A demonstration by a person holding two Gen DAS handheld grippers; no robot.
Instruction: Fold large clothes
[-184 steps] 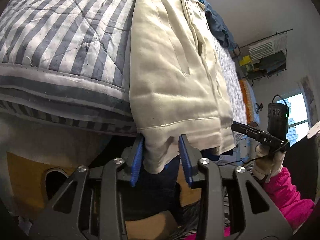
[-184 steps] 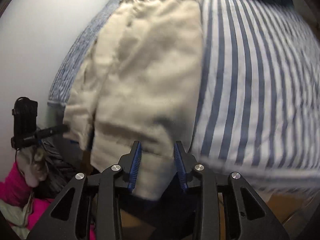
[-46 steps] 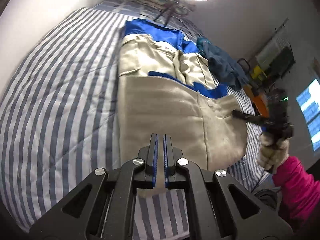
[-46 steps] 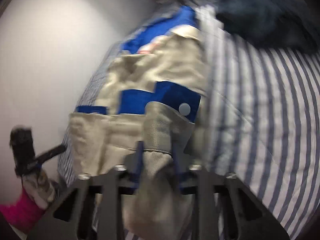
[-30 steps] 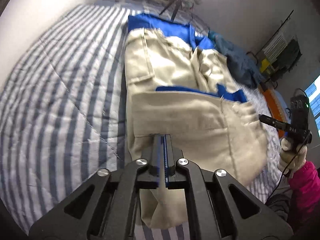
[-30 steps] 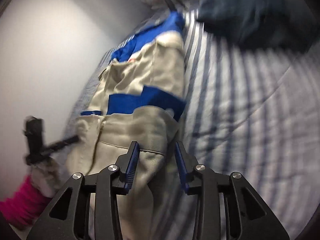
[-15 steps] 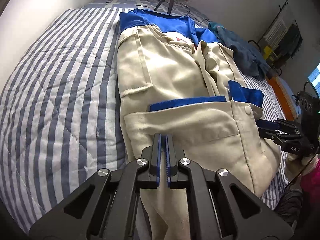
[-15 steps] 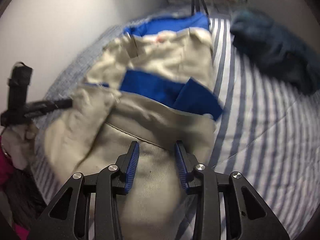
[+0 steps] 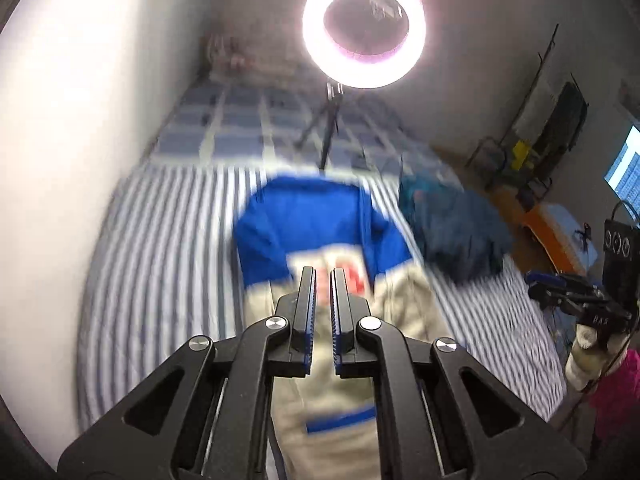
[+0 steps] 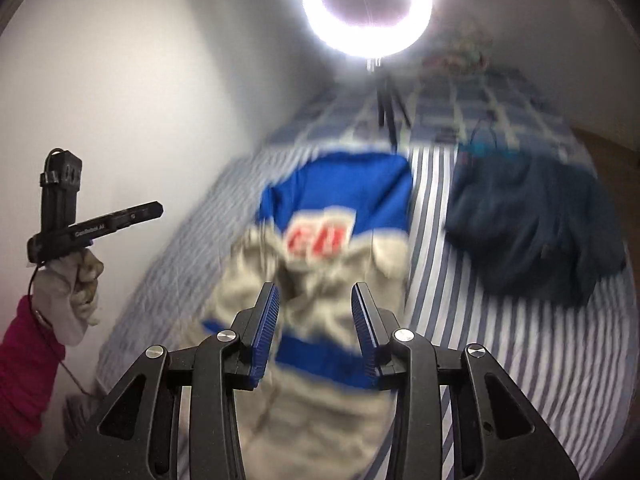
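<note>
- Left gripper: jaws nearly pressed together, nothing between them, raised over the bed.
- Right gripper: jaws spread, having just widened slightly, empty.
- Beige-and-blue work jacket lies ahead, below both grippers, on the striped quilt; red chest lettering is blurred, unreadable.
- Dark blue garment lies right of the right gripper.
- The left gripper's body, seen from the right, reads "GenRobot.AI", roughly.

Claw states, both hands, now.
Left claw: shut, holding nothing.
Right claw: open, empty, above the jacket.
</note>
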